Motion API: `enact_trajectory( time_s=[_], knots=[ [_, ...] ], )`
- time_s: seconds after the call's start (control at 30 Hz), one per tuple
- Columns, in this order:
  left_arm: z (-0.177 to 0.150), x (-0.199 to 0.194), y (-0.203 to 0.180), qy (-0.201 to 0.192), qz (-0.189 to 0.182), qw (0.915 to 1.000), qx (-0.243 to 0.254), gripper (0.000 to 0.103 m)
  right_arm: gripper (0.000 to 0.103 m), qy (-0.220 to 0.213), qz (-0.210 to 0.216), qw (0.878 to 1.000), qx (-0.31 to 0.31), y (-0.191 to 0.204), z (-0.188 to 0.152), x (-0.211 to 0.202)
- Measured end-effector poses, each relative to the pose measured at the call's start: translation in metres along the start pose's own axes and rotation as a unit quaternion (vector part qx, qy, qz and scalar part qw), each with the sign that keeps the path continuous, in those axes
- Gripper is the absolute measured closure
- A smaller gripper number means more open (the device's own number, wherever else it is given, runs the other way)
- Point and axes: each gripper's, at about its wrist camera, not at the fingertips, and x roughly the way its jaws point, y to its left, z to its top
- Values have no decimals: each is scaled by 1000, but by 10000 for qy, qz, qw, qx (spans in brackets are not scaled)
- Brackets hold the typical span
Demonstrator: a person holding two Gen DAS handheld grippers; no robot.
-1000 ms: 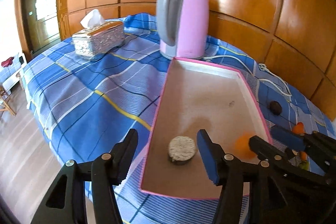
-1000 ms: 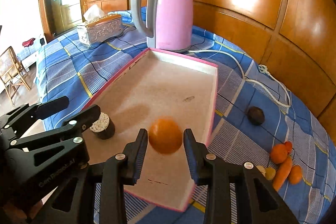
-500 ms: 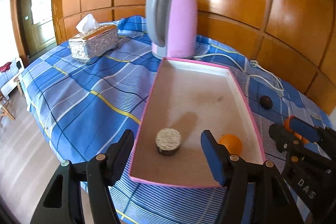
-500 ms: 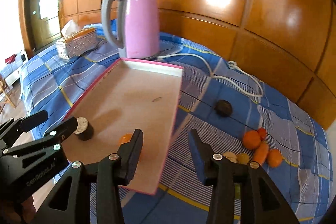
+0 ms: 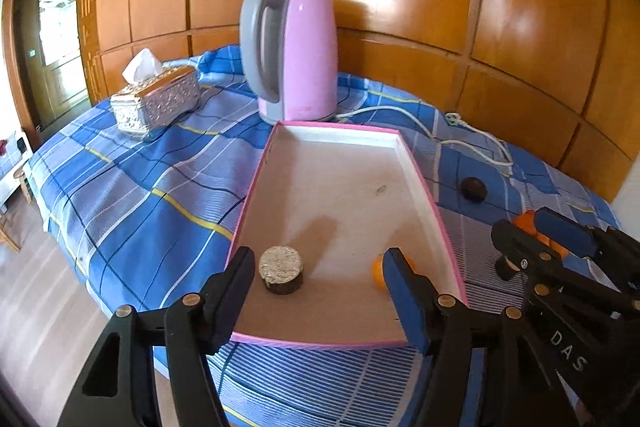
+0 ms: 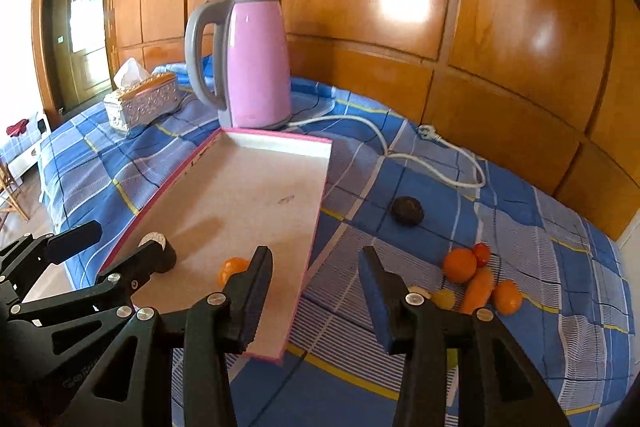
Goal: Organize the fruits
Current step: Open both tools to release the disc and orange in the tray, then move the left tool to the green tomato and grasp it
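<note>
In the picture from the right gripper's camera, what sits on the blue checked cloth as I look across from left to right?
Tissue box → pink kettle → pink-rimmed tray → dark round fruit → large orange → small orange.

A pink kettle [image 5: 294, 51] with a white cord [image 6: 404, 151] and a silver tissue box [image 5: 156, 101] stand on the blue checked cloth [image 5: 132, 187] before wooden wall panels [image 6: 500, 7].
</note>
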Motion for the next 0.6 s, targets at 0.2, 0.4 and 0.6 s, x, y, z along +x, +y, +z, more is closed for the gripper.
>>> enact_trajectory(
  time_s=[0.2,0.4,0.6],
  knots=[
    [-1,-4,-17,-3,-208,9996,178,36,57,-51,-168,9996,202,-17,-5,-8],
    [-3,-9,-38,-40,-438,9981,425,36,57,-102,-377,9977,554,-44,-11,-17],
    [-4,-12,-56,-38,-597,9963,623,36,57,-185,-508,9957,752,-63,-13,-25]
  ],
)
